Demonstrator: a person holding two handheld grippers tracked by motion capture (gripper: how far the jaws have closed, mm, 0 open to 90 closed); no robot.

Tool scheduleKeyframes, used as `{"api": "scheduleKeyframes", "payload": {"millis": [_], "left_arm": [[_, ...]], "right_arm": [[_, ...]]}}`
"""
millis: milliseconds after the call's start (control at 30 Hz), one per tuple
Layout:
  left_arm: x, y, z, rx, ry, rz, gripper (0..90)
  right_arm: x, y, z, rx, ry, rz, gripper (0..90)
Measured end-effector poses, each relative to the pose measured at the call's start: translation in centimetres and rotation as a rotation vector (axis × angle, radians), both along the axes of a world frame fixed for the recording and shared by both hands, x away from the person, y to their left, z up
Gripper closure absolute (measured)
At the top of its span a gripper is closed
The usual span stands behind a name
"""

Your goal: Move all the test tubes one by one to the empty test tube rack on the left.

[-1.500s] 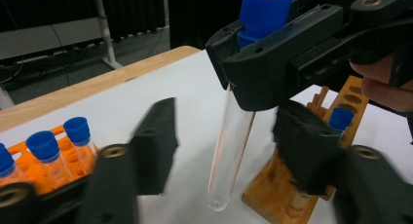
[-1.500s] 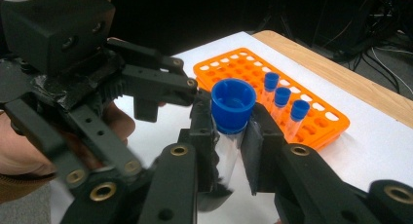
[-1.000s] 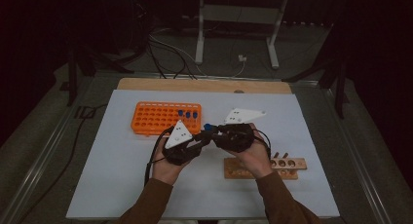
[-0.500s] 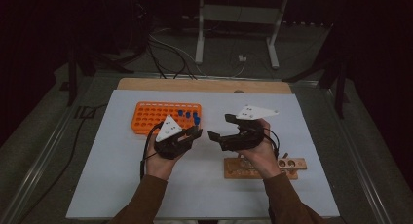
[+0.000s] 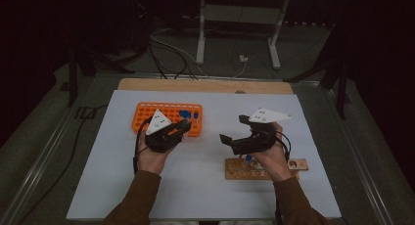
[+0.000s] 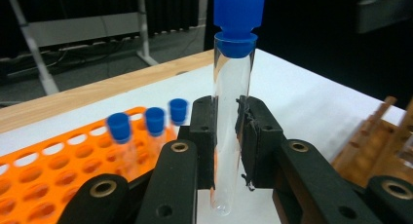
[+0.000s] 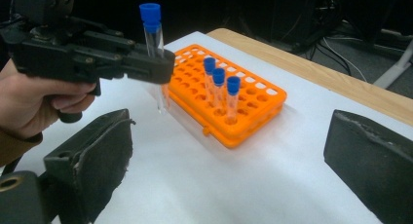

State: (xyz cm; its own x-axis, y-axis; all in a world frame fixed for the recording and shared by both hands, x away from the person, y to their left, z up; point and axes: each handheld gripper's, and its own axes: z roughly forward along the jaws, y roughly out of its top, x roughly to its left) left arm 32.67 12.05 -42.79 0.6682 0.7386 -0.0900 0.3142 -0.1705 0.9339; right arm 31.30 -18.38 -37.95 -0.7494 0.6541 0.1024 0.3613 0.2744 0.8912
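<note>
While a clear test tube (image 6: 231, 121) with a blue cap is clamped upright between the pads of the left gripper (image 6: 226, 146), it is held above the white mat (image 5: 205, 186) just beside the orange rack (image 5: 147, 115), where three capped tubes (image 7: 220, 90) stand. The right gripper (image 5: 234, 129), its jaws just opened wide with nothing between them, is held over the wooden rack (image 5: 298, 164).
</note>
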Motion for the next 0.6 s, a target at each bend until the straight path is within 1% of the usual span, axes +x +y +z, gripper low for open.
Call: {"api": "scheduleKeyframes", "payload": {"millis": [67, 167, 267, 367, 467, 533, 600], "left_arm": [[0.4, 0.4, -0.1, 0.006, 0.001, 0.016, 78.0], [0.9, 1.0, -0.2, -0.002, 0.003, 0.034, 78.0], [1.3, 1.5, -0.5, -0.008, -0.011, 0.049, 78.0], [1.8, 1.8, -0.8, -0.007, -0.036, 0.061, 78.0], [2.3, 2.0, -1.2, 0.010, -0.053, 0.081, 77.9], [2.7, 2.2, -1.5, 0.005, -0.049, 0.096, 77.9], [3.1, 2.4, -1.9, 0.011, -0.053, 0.109, 77.9]], "right_arm": [[-0.1, -0.4, -0.1, 0.009, 0.001, -0.003, 2.8], [-0.2, -1.0, -0.2, 0.018, -0.002, -0.013, 1.6], [-0.4, -1.5, -0.2, 0.023, -0.002, -0.026, 1.4], [-0.7, -1.9, -0.2, 0.025, -0.009, -0.030, 1.4], [-0.9, -2.2, -0.2, 0.029, -0.017, -0.035, 1.5], [-1.0, -2.4, -0.2, 0.024, -0.015, -0.040, 1.5], [-1.1, -2.6, -0.3, 0.019, -0.013, -0.046, 1.5]]}}
